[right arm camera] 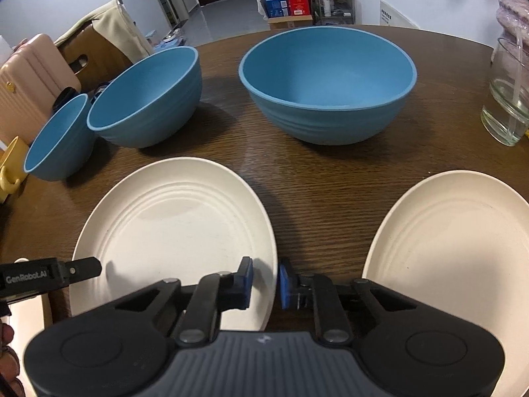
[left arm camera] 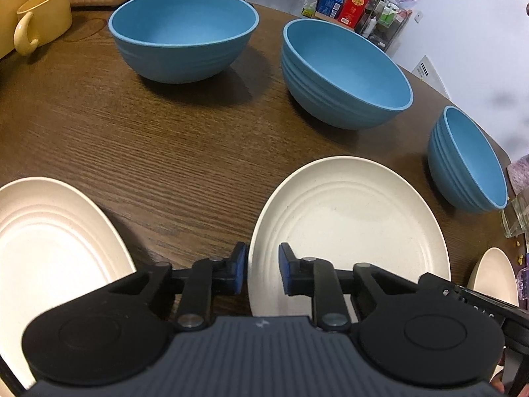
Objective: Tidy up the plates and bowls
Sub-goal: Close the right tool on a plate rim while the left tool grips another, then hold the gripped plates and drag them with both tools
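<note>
Three blue bowls stand on the brown table: in the left wrist view a left bowl (left arm camera: 183,33), a middle bowl (left arm camera: 344,72) and a right bowl (left arm camera: 469,158). A cream middle plate (left arm camera: 350,225) lies in front, with a left plate (left arm camera: 49,248) and a right plate (left arm camera: 496,274) beside it. My left gripper (left arm camera: 263,264) is open, its jaws straddling the middle plate's left rim. My right gripper (right arm camera: 266,281) is open, its jaws straddling the same plate's (right arm camera: 175,231) right rim. The right view also shows the large bowl (right arm camera: 327,82) and right plate (right arm camera: 456,248).
A yellow mug (left arm camera: 43,16) stands at the table's far left. A glass jar (right arm camera: 509,99) stands at the right edge. A beige suitcase (right arm camera: 29,76) and a chair sit beyond the table. Boxes and bottles (left arm camera: 357,3) stand on the floor behind.
</note>
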Motion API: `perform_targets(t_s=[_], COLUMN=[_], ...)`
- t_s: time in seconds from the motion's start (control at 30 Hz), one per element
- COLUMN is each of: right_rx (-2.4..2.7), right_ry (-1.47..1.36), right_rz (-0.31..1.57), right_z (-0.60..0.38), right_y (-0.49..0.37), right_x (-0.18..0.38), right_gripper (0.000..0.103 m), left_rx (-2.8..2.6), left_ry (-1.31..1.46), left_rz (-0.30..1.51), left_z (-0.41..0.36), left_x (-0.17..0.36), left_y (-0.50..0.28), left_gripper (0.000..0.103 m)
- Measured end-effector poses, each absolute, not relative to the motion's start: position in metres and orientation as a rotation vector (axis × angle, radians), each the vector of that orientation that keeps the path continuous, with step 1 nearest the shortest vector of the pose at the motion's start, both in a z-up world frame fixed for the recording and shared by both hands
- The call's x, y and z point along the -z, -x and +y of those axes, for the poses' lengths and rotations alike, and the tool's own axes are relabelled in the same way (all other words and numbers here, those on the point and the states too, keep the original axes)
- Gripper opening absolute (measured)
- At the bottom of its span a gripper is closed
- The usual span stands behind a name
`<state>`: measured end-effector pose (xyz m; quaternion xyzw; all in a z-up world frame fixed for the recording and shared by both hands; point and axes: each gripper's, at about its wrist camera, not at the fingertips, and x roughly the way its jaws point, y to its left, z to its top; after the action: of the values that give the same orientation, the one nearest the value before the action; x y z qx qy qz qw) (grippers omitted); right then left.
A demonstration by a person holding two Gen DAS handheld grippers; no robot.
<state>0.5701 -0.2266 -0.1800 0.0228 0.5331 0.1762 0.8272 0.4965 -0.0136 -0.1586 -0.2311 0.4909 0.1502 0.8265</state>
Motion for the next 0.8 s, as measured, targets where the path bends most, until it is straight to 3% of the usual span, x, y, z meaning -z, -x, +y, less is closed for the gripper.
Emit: perform_targets(t_s=[0.8], right_rx=[-0.401], right_ry=[-0.017], right_rz=[1.079], right_z=[-0.229], right_y=[-0.558], right_x=[0.172], right_gripper=[0.014], left_rx=[-0.321], left_ry=[0.438], left_rz=[1.006], left_z=[-0.022], left_x=[0.153], left_y=[-0.489], left_gripper=[0.018])
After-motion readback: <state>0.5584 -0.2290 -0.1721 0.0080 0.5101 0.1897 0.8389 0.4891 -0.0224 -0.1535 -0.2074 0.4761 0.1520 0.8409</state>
